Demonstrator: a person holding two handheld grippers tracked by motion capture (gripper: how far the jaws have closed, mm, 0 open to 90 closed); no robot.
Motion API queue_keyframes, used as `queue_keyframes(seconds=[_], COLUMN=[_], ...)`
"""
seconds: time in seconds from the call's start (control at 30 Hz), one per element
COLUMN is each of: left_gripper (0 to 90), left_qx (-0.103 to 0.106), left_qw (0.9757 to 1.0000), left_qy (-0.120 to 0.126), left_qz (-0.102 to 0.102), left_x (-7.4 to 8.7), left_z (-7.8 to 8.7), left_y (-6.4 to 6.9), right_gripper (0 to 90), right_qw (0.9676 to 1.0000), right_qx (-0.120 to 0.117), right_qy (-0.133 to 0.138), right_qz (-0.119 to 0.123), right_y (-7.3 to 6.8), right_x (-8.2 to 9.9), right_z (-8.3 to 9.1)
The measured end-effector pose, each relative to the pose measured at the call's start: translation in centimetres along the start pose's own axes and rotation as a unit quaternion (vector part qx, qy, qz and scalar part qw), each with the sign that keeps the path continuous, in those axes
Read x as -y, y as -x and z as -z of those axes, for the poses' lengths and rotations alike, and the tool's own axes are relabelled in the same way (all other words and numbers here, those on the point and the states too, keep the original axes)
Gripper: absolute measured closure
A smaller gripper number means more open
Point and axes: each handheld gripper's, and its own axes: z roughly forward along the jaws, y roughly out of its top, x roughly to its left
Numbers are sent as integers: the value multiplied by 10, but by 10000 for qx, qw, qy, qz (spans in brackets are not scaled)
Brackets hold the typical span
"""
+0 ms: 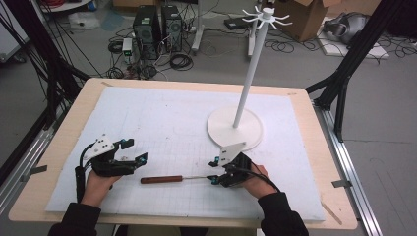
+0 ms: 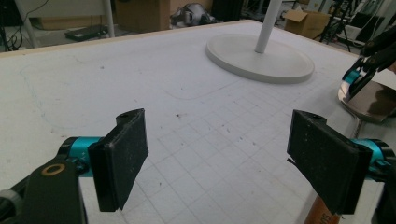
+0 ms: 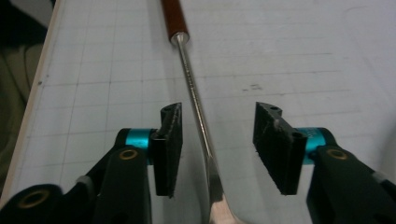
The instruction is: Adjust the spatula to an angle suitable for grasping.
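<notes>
The right gripper (image 3: 217,140) has its jaws apart at a middle width, one on each side of the thin metal shaft of a spoon (image 3: 198,107). The pads do not touch the shaft. In the high view this gripper (image 1: 215,172) is low over the mat, at the metal end of the spoon (image 1: 162,179), and the spoon's brown wooden handle points toward the left gripper (image 1: 137,151).

The left gripper (image 2: 217,154) is wide open and holds nothing. It hovers just above the handle end; in its own view the shiny bowl of the spoon (image 2: 369,100) lies farther off, under the other gripper.

There is no container on the table. The spoon lies flat on a white mat (image 1: 162,123) with a faint grid, near the front edge. Behind the right gripper, just beside it, stands a white rack (image 1: 251,73) with a round base, a tall pole and hooks at the top. The left and middle parts of the mat are free.

The mat covers most of a light wooden table (image 1: 324,147). On the grey floor behind are two computer towers (image 1: 157,27), many cables and a cardboard box (image 1: 305,17).
</notes>
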Motion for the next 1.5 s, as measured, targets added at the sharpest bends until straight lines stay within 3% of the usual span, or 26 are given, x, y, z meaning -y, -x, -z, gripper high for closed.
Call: queue_keyframes(seconds=[0.23, 0.33, 0.43, 0.63, 0.73, 0.83, 0.9, 0.93, 1.07, 1.13, 1.17, 1.23, 1.3, 1.37, 1.4, 1.43, 1.5], left_gripper=[211, 214, 216, 222, 222, 224, 223, 223, 220, 212, 212, 218, 212, 198, 192, 192, 194], left_qx=[25, 28, 42, -22, -50, -96, -106, -113, -99, -77, -18, 77, 60, 143, 160, 216, 229], left_qw=[10000, 9999, 9999, 9999, 9999, 9999, 9999, 9998, 9997, 9997, 9995, 9991, 9985, 9977, 9976, 9976, 9982], left_qy=[-51, -83, -117, -91, -79, -63, -45, -39, 43, 98, 148, 260, 425, 549, 550, 537, 528], left_qz=[61, 55, 51, 86, 100, 106, 125, 144, 197, 208, 291, 323, 340, 383, 386, 370, 192], left_x=[3, 4, 5, 5, 4, 4, 4, 4, 4, 3, 3, 1, -1, -2, -3, -4, -4], left_z=[-1, -2, -4, -3, -1, -1, -1, 0, 0, 1, 1, 3, 5, 7, 8, 8, 9], left_y=[-1, -1, 0, -1, -2, -2, -2, -2, -2, -2, -2, -1, 0, 1, 0, 0, 0], right_gripper=[688, 790, 797, 830, 830, 830, 828, 828, 676, 500, 500, 395, 322, 246, 192, 192, 160], right_qw=[9980, 9972, 9974, 9966, 9938, 9913, 9880, 9880, 9885, 9863, 9863, 9819, 9726, 9610, 9480, 9480, 9402], right_qx=[-488, -555, -526, -277, -137, 31, 154, 154, 369, 698, 698, 1071, 1437, 1730, 1980, 1980, 2102], right_qy=[-404, -495, -488, -569, -583, -571, -539, -539, -217, 209, 209, 546, 846, 1144, 1339, 1339, 1514], right_qz=[34, 96, 14, -519, -932, -1186, -1442, -1442, -1448, -1480, -1480, -1463, -1621, -1828, -2101, -2101, -2212], right_y=[6, 6, 7, 5, 5, 4, 3, 3, 0, -4, -4, -8, -11, -15, -19, -19, -22], right_x=[-2, -2, -2, 0, 3, 4, 7, 7, 8, 9, 9, 13, 22, 32, 42, 42, 53], right_z=[-20, -22, -22, -17, -14, -12, -11, -11, -4, 13, 13, 27, 43, 55, 63, 63, 67])
